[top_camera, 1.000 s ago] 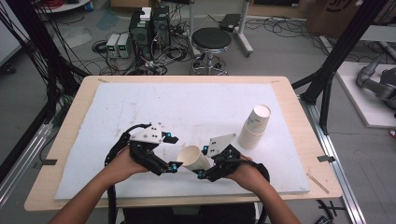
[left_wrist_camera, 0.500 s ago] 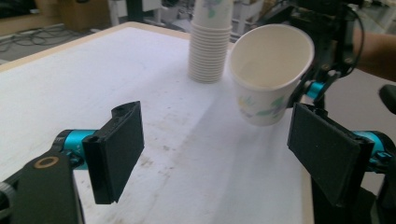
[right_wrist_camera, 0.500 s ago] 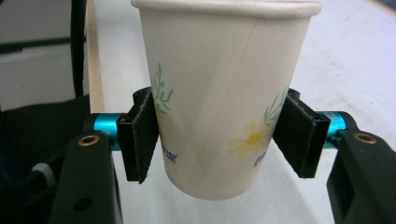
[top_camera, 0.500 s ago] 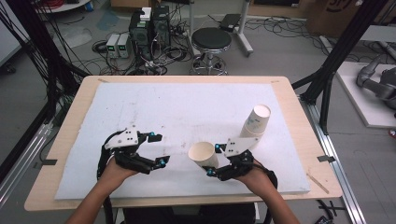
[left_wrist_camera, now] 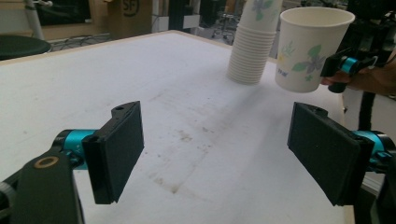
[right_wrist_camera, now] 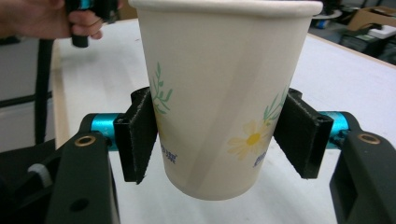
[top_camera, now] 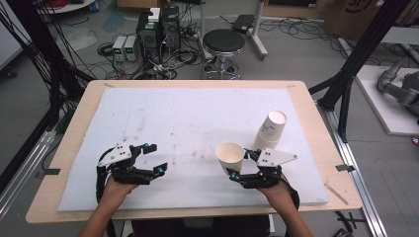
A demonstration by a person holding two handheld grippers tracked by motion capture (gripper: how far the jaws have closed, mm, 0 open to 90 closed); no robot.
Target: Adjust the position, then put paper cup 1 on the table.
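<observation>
Cup is already off the stack just behind the right claw — pinched upright, its jaws lately easing — setting down remains; left claw spread, empty.

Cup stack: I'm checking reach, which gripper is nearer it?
Right. The right gripper holds a cup beside the cup stack; the left gripper is far across the table.

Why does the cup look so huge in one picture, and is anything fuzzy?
In the right gripper view the cup sits right at the camera, so it looms large and sharp, while the boxes behind blur. In the high view it looks small. In the left gripper view the stack is slightly soft.
</observation>
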